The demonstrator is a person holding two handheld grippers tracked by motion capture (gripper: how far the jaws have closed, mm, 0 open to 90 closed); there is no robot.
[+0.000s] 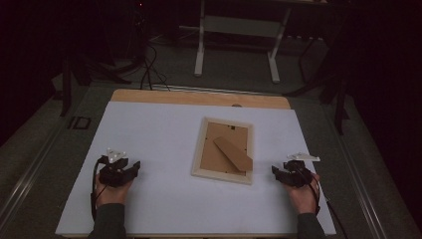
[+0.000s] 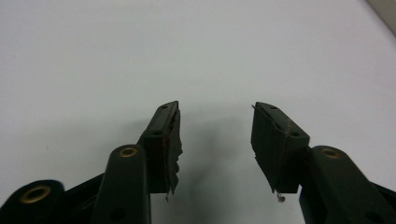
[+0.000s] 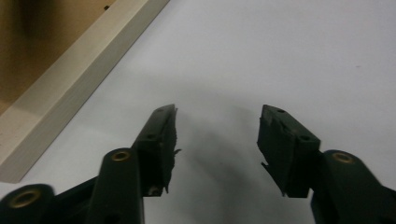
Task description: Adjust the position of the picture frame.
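A pale wooden picture frame (image 1: 223,149) lies face down in the middle of the white table (image 1: 164,199), its brown backing board and stand flap facing up. My left gripper (image 1: 135,166) rests on the table well to the frame's left, held by a hand; its jaws stand open over bare white surface (image 2: 215,112). My right gripper (image 1: 274,171) rests just right of the frame's near right corner, also open with nothing between its jaws (image 3: 218,114). The frame's pale edge (image 3: 74,74) shows in the right gripper view at upper left.
A wooden strip (image 1: 199,97) runs along the table's far edge. Beyond it stands a white desk frame (image 1: 239,35) on a dark floor, with cables (image 1: 147,64) at the far left. Dark surroundings flank the table.
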